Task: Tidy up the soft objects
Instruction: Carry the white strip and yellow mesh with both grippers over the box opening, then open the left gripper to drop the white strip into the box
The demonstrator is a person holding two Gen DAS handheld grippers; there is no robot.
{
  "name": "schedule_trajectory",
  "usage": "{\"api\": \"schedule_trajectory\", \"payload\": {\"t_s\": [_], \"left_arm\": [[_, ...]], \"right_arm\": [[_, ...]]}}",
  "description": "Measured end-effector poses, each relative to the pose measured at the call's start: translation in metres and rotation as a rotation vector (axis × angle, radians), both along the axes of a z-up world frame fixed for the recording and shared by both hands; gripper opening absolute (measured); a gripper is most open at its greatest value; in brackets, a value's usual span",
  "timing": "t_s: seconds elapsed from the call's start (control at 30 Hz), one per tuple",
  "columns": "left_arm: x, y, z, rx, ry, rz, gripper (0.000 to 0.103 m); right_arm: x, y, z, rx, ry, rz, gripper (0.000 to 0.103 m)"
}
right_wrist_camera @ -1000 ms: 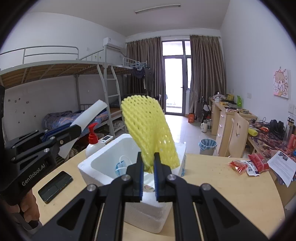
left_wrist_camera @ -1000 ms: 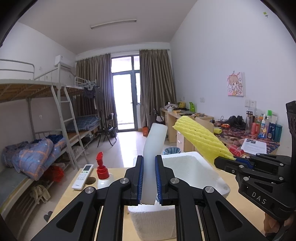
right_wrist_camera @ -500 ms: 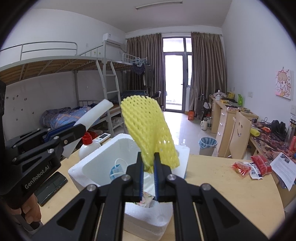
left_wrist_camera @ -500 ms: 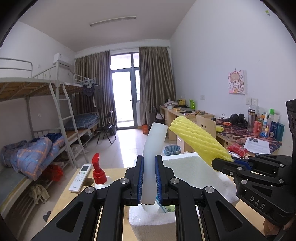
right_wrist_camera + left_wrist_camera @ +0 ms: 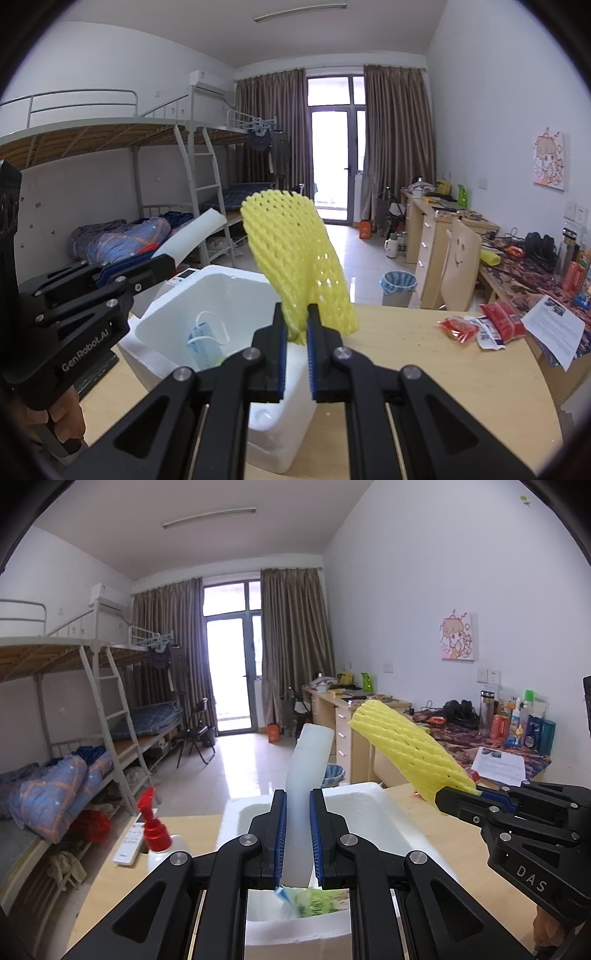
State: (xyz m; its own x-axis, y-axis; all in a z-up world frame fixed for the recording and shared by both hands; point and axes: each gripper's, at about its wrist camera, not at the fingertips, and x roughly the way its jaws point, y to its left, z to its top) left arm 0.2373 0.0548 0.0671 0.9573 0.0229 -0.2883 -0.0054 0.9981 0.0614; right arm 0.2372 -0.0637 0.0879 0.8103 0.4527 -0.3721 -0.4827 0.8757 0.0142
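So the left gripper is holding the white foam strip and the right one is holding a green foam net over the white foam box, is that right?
Not quite. The foam net is yellow, not green, as the right wrist view shows plainly. The rest holds: the left gripper is shut on the white foam strip, the right gripper is shut on the net, over the white foam box.

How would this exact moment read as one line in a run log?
left gripper: shut on white foam sheet | right gripper: shut on yellow foam net | both over white foam box | face mask inside

Green packet (image 5: 317, 901) in foam box (image 5: 369, 812) blurred, half hidden behind tool
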Motion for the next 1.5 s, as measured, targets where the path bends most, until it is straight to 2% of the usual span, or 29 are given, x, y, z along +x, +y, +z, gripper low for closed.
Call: {"api": "schedule_trajectory", "payload": {"t_s": [0.53, 0.93, 0.97, 1.0, 1.03, 1.07, 1.1, 1.23, 1.5], "left_arm": [[0.007, -0.006, -0.001, -0.013, 0.013, -0.021, 0.013], [0.026, -0.002, -0.009, -0.045, 0.056, -0.018, 0.027], [0.026, -0.002, -0.009, -0.042, 0.055, -0.014, 0.036], [0.026, -0.002, -0.009, -0.038, 0.051, -0.009, 0.054], [0.025, -0.002, -0.009, -0.035, 0.050, -0.009, 0.065], [0.026, -0.002, -0.007, -0.033, 0.050, -0.005, 0.083], [0.025, -0.002, -0.007, -0.034, 0.038, 0.000, 0.091], [0.018, -0.001, -0.003, -0.030, -0.009, 0.012, 0.098], [0.014, 0.000, 0.000, -0.040, -0.019, 0.009, 0.098]], "right_arm": [[-0.004, -0.013, 0.001, 0.000, -0.014, -0.033, 0.012], [0.000, -0.013, -0.001, -0.002, -0.007, -0.045, 0.012], [0.000, -0.014, -0.001, -0.002, -0.008, -0.044, 0.012], [-0.001, -0.013, -0.001, -0.003, -0.009, -0.044, 0.012], [-0.001, -0.012, -0.001, -0.002, -0.008, -0.045, 0.012], [0.000, -0.013, -0.001, -0.001, -0.008, -0.046, 0.012], [0.000, -0.013, -0.001, 0.000, -0.008, -0.046, 0.012], [-0.001, -0.014, -0.001, 0.004, -0.008, -0.050, 0.012], [0.000, -0.013, -0.002, 0.001, -0.002, -0.058, 0.012]]}}
